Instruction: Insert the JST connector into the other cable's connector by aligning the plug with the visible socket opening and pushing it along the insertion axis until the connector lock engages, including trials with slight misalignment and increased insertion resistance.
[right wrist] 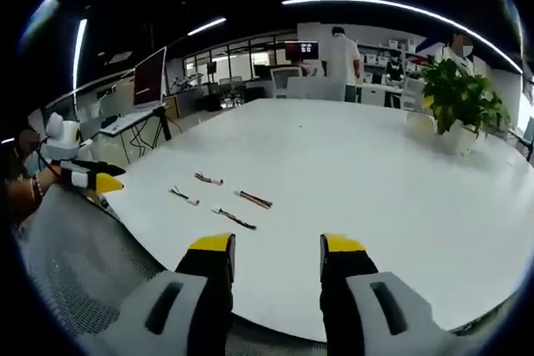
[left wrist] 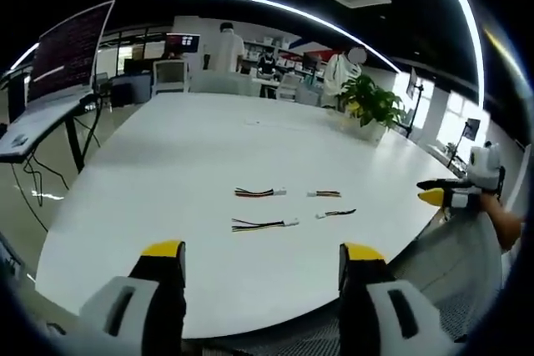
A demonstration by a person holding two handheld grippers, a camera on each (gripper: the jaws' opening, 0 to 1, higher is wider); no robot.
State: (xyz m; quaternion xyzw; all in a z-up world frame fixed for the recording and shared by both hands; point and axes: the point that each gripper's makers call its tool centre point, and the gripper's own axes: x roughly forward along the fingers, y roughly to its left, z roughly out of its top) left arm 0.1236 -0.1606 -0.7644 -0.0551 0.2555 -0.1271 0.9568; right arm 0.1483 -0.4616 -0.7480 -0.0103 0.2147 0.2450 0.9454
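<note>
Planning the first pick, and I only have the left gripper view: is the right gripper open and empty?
Observer: Yes. In the right gripper view, the right gripper has its jaws apart, with bare white table between them.
Operator: Are the cables in front of it?
Observer: The four short cables lie ahead, left of its jaws in that view, none touched.
Operator: How does my left gripper look from there?
Observer: The left gripper sits off the table's edge, above a grey mesh surface.

Grey claws (yellow-tipped black fingers)
</note>
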